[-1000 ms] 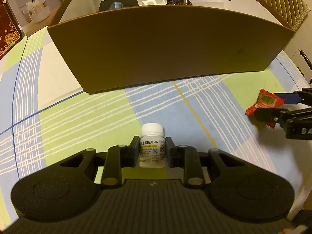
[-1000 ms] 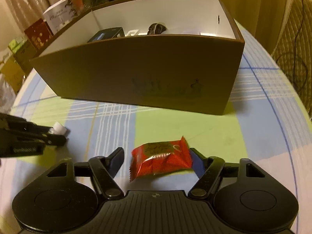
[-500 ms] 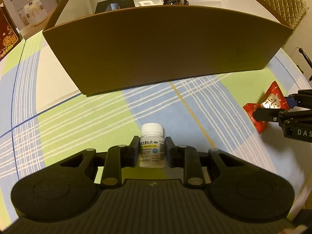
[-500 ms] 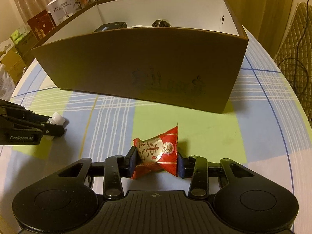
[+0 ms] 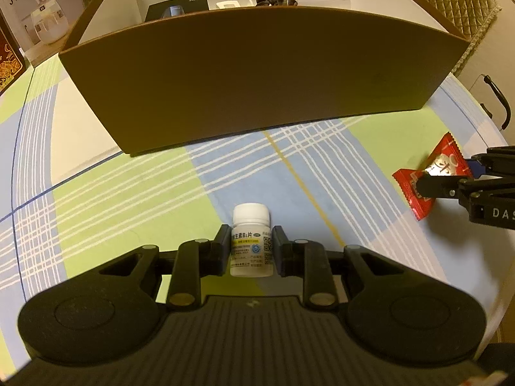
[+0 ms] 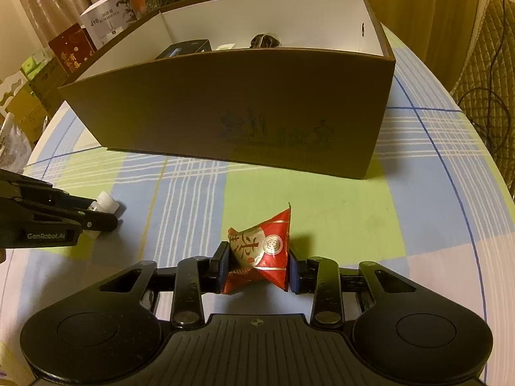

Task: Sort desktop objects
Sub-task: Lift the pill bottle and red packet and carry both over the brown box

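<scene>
A small white pill bottle (image 5: 251,222) with a printed label stands between the pads of my left gripper (image 5: 251,234), which is shut on it just above the checked tablecloth. My right gripper (image 6: 259,257) holds a red snack packet (image 6: 264,241). Its jaws are closing, and both pads press on the crumpled packet, which sticks up between them. The left wrist view shows the same packet (image 5: 428,173) at the far right in the right gripper's fingers (image 5: 434,186). The bottle's cap (image 6: 107,204) shows at the left in the right wrist view.
A large brown cardboard box (image 6: 241,106), white inside, stands just beyond both grippers with a black item (image 6: 183,51) and a dark bundle (image 6: 265,40) in it. Cartons (image 6: 70,48) are stacked behind it on the left. A quilted chair (image 6: 489,64) is beyond the table's right edge.
The right jaws have come together on the red packet, which lay flat between open fingers and now stands squeezed and tipped upright. The left gripper and its bottle have stayed put.
</scene>
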A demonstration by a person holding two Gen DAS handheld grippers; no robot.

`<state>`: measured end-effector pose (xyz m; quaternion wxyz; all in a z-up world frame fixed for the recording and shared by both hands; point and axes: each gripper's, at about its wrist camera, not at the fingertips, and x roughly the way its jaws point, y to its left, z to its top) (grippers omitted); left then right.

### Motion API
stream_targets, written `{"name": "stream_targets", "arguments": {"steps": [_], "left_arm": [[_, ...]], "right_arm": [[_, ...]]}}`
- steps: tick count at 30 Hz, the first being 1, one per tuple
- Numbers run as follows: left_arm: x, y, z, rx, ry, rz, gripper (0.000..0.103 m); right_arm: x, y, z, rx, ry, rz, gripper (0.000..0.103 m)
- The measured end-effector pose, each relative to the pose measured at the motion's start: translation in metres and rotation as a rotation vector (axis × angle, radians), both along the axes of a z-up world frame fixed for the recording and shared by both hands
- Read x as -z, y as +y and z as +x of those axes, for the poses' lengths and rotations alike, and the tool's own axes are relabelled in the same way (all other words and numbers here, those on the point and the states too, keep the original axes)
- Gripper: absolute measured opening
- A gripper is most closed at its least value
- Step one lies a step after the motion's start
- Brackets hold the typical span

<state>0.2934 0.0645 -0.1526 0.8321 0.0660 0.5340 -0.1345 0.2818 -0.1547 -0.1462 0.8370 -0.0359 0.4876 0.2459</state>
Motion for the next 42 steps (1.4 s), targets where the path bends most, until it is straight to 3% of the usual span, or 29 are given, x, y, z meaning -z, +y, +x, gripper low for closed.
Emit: {"name": "stream_targets", "arguments": {"steps": [42], "left_arm": [[-0.067, -0.023, -0.022, 0.033, -0.166, -0.059, 0.022]], "right_arm": [[-0.06, -0.017, -0.02, -0.039, -0.101, 0.119, 0.027]]}}
